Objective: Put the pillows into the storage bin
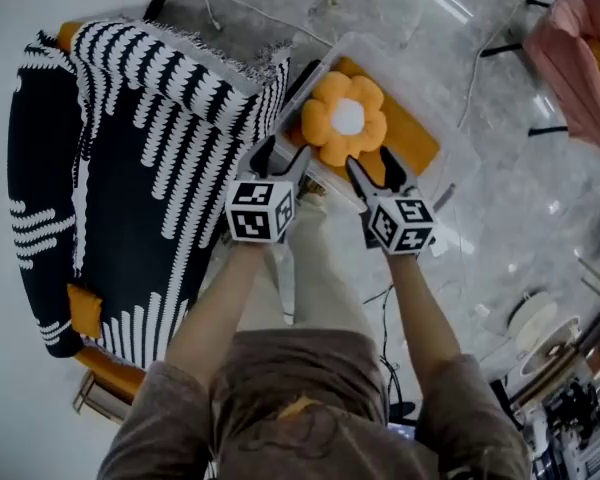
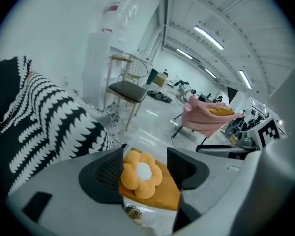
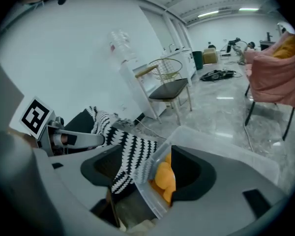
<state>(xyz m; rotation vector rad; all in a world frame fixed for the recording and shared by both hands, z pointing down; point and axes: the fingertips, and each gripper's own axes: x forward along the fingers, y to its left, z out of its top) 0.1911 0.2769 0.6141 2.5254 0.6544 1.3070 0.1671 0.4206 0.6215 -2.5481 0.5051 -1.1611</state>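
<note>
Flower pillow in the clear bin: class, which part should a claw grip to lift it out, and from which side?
Likely one puffy outer petal of the flower pillow, from above. It lies flat, face up, on the orange cushion inside the storage bin, whose walls block a sideways approach; the petals bulge enough to pinch.

Person, seen from above: brown-grey short-sleeved T-shirt with a faint dark line print on the chest and a small orange patch. Pale cream trousers. Left gripper and right gripper have black tapered jaws, grey moulded shells and black ribbed pads. Each carries a white cube printed with black square markers.
</note>
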